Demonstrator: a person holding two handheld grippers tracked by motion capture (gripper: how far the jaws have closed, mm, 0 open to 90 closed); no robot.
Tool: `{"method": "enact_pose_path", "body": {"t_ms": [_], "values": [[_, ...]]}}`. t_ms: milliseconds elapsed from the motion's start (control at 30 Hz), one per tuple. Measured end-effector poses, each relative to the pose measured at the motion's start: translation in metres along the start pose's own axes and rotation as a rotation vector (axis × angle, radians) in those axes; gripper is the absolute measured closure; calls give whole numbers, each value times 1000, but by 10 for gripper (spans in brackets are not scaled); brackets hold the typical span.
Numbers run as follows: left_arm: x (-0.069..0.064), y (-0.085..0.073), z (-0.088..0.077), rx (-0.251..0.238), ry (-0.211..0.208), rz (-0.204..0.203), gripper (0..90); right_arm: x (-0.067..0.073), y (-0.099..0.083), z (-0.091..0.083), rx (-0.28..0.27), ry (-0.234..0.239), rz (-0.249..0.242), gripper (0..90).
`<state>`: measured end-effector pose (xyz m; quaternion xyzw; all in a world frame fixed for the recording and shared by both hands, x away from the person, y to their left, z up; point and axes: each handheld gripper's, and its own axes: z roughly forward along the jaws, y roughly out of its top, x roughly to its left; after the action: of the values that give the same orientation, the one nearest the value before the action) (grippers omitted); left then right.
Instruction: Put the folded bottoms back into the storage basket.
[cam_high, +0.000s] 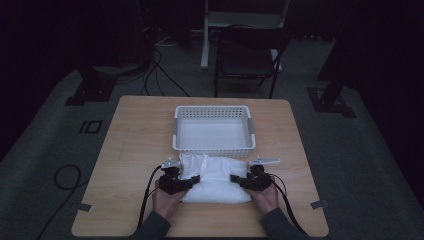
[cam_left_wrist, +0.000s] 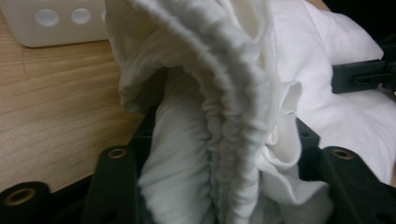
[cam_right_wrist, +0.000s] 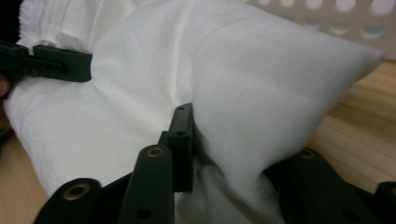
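Both tongs (cam_high: 192, 181) (cam_high: 236, 178) clamp the white cloth (cam_high: 216, 180) — gathered hem (left gripper view), basket (cam_high: 214, 146) above.

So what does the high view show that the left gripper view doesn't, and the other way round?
The high view alone takes in the whole wooden table, the full white basket with its empty inside, both forearms, and the black chair beyond the table. The left gripper view alone gives the close detail: a gathered, ruffled hem of the white pillow bunched between the left gripper jaws. Both share the pillow, the tabletop, part of the basket, and the right gripper clamped on the pillow's far side.
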<state>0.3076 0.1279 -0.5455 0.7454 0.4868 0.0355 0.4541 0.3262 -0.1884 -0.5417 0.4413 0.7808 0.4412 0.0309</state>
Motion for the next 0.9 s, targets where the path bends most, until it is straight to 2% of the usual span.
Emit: {"method": "enact_pose_path", "body": {"t_ms": [133, 267, 567, 900], "values": [[-10, -3, -8, -34, 11, 39, 515, 9, -1, -6, -37, -35, -45, 692], [-18, -6, -14, -52, 15, 51, 523, 15, -2, -12, -64, -52, -65, 693], [-31, -5, -30, -95, 38, 89, 526, 23, -1, -22, -109, -36, -97, 694], [-41, 1, -44, -142, 51, 115, 527, 36, 5, -35, -157, -56, -141, 694]]}}
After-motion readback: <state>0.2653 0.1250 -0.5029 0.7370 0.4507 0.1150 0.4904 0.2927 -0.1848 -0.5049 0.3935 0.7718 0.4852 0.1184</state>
